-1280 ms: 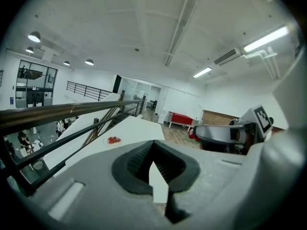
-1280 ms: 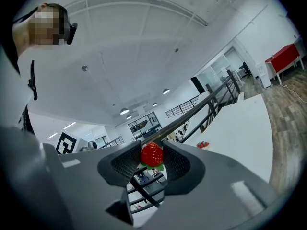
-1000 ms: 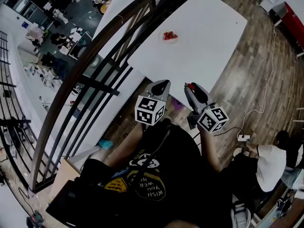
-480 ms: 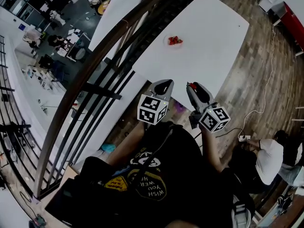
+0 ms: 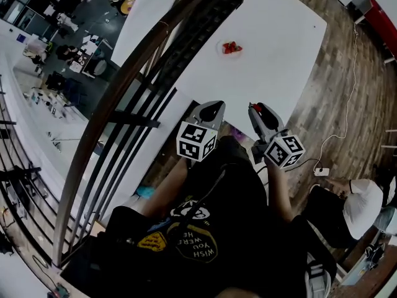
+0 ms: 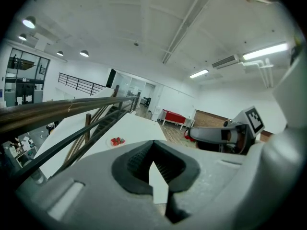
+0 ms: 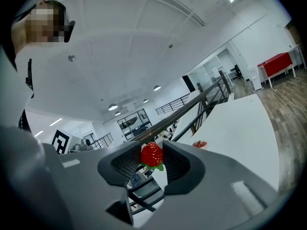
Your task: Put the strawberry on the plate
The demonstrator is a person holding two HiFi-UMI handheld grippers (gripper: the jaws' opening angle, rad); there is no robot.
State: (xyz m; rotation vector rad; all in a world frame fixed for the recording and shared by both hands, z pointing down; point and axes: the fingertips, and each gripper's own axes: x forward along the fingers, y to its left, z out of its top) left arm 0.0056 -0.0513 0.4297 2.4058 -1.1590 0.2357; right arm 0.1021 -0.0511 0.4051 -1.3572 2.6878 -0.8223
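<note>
A white table was pictured beside a dark stair railing, above a wood floor. The plate, far across the table, was barely made out beneath red fruit. The strawberry was shown clearly only in the right gripper view, clamped in the right gripper, well short of the plate. The left gripper was seen pinched together, empty.
</note>
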